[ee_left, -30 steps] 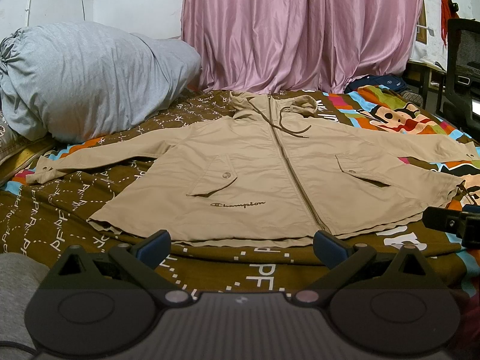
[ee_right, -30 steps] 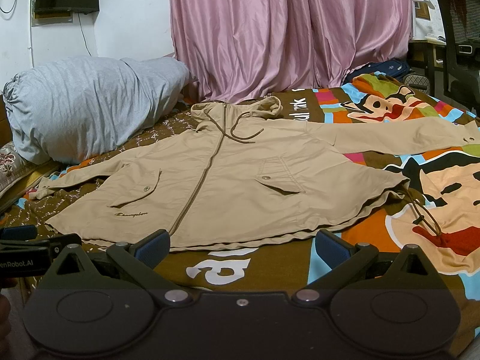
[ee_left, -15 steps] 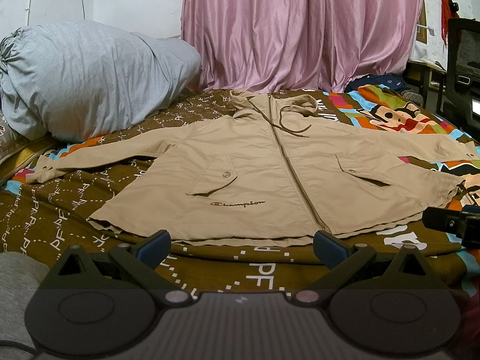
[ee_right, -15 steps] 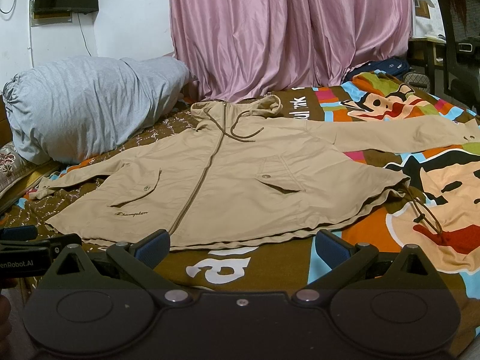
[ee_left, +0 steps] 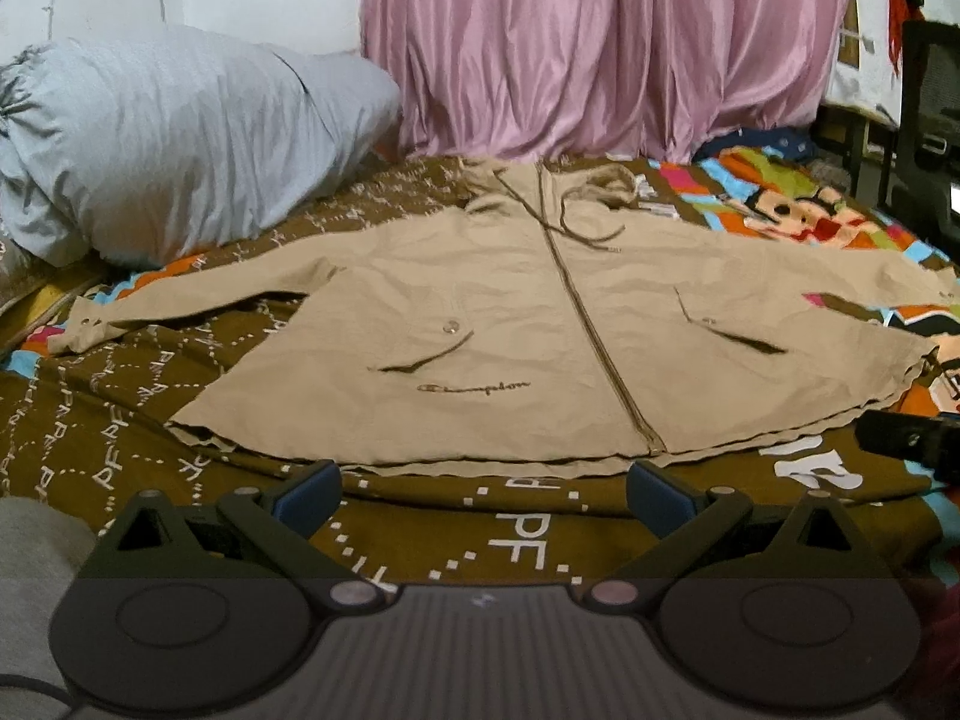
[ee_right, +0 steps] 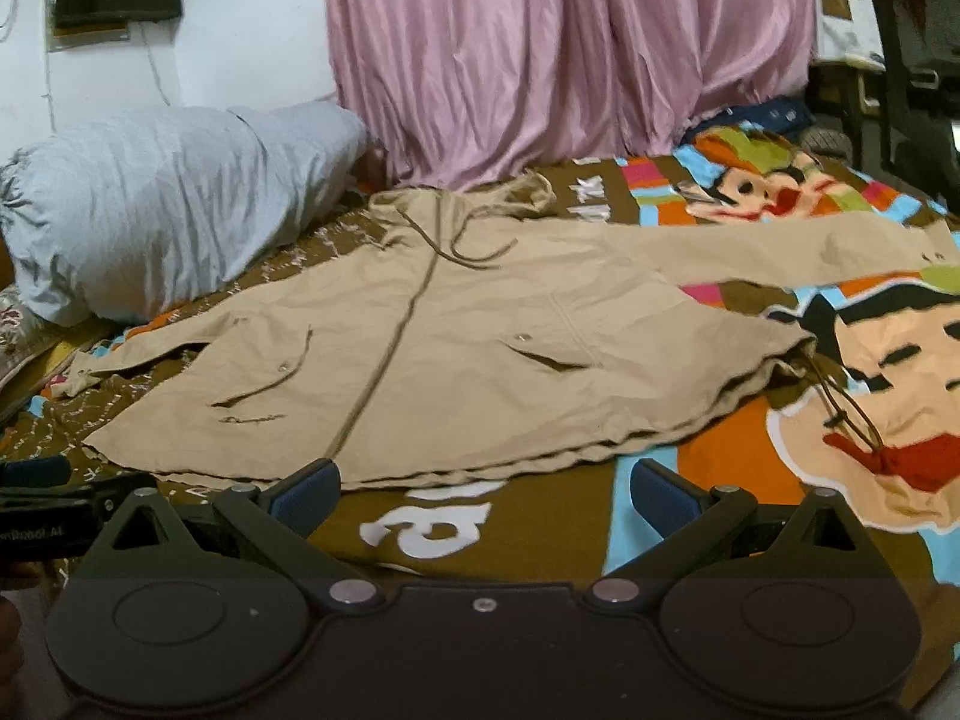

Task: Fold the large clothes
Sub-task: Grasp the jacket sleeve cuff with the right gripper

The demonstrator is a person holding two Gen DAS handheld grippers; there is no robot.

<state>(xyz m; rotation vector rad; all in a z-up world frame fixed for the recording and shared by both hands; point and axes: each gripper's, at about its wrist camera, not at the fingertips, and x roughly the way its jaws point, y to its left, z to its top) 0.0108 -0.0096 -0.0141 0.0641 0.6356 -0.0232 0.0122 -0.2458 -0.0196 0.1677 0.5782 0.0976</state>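
A tan hooded jacket lies flat and face up on the bed, zipped, sleeves spread to both sides, hood toward the pink curtain. It also shows in the right wrist view. My left gripper is open and empty, just short of the jacket's bottom hem near its middle. My right gripper is open and empty, short of the hem toward the jacket's right corner. A hem drawstring trails off that corner. The right gripper's tip shows in the left wrist view.
The bed has a brown patterned and cartoon bedspread. A big grey bundle lies at the far left. A pink curtain hangs behind. A black chair stands at the right.
Both grippers have crept slightly forward and tilted down toward the jacket's hem. The jacket has not moved.
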